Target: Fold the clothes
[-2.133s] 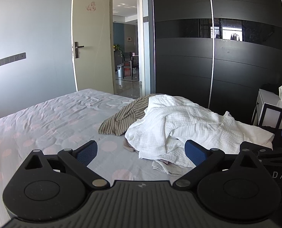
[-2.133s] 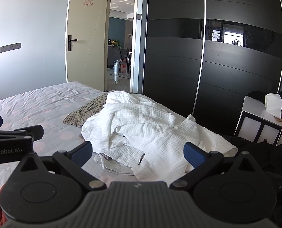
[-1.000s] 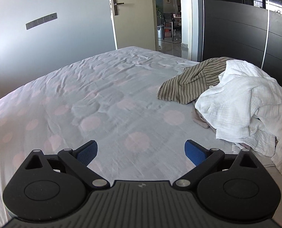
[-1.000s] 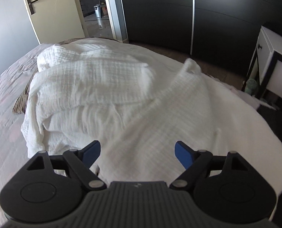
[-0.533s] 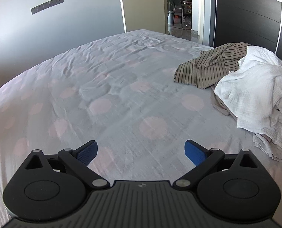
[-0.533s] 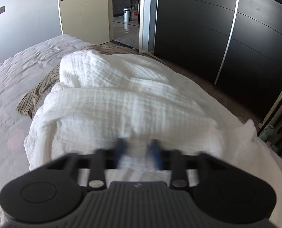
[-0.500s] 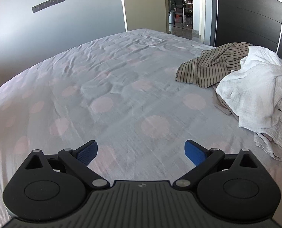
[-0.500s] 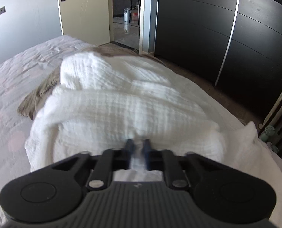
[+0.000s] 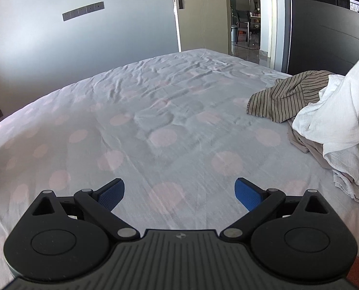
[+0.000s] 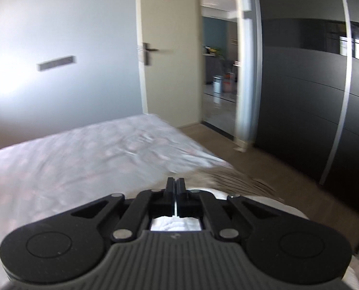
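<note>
A white crinkled garment rises at the right edge of the left wrist view, lifted above a striped brown garment and a beige piece under it. My left gripper is open and empty above the dotted bedsheet. My right gripper is shut on the white garment, which shows between and below its fingers. The striped garment lies just beyond it.
The bed's far edge meets a wooden floor. A black wardrobe stands at the right and an open doorway beside it. The wall with switches is at the left.
My right gripper closed on the white garment and has lifted it, the view swinging up and blurring. My left gripper shifted slightly left over the bare sheet, staying open.
</note>
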`<state>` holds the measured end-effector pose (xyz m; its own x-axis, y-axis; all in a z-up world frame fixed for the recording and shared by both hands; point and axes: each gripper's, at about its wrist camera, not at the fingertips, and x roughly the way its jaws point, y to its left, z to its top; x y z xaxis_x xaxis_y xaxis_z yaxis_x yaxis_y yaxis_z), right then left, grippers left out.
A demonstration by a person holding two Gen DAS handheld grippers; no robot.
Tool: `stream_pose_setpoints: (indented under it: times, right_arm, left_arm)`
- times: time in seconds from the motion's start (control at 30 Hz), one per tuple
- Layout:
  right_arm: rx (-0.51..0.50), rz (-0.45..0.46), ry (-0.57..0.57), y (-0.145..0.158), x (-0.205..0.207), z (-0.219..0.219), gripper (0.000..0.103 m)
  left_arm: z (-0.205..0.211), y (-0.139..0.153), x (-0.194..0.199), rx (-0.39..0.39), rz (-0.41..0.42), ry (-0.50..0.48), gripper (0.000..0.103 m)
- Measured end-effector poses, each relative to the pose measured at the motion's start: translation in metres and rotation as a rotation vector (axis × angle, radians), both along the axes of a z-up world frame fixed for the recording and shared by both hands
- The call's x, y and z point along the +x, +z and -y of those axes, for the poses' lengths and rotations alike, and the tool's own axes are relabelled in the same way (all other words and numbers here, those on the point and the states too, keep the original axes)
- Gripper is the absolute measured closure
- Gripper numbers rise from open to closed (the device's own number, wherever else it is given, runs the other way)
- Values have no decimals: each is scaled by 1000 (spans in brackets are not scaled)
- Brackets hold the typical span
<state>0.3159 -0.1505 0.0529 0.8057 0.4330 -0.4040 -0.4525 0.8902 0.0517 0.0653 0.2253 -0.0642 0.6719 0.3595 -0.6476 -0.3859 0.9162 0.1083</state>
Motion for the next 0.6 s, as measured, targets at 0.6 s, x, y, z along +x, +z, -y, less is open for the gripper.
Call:
stream_pose_setpoints:
  times: [0.6]
  right_arm:
    - [222,381,667,212,-223,-233,102]
  left_arm:
    - [-71,72,-147,90,169,237,0]
